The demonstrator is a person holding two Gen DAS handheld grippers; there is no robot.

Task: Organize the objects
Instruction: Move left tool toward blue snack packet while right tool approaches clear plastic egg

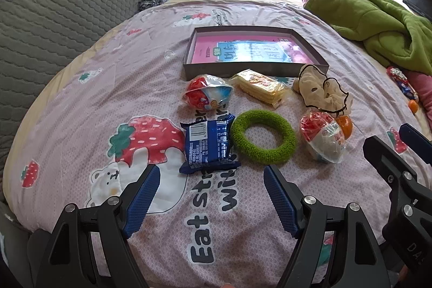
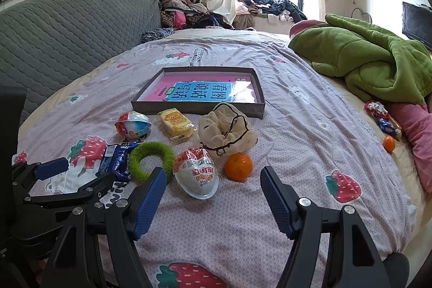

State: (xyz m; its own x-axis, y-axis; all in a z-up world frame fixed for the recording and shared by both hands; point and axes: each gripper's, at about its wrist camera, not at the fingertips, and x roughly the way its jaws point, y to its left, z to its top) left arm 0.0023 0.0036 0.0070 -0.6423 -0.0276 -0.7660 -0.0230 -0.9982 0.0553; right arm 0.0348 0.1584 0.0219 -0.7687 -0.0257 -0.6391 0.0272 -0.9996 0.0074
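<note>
Both claws wide, holding nothing: left gripper (image 1: 209, 181) faces blue snack pack (image 1: 208, 146), right gripper (image 2: 212, 184) faces near toy egg (image 2: 196, 176). 7 loose items sit just near of grey box (image 1: 310, 69), prob. the drop spot w/ book (image 1: 243, 51) inside.

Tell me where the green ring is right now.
The green ring lies flat on the bedspread, centred in the left wrist view, between the blue snack packet and a wrapped toy egg.

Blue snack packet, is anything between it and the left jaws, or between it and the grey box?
Nothing lies between the open left gripper and the blue snack packet. Toward the grey box, a red-and-blue wrapped egg sits in the way.
</note>
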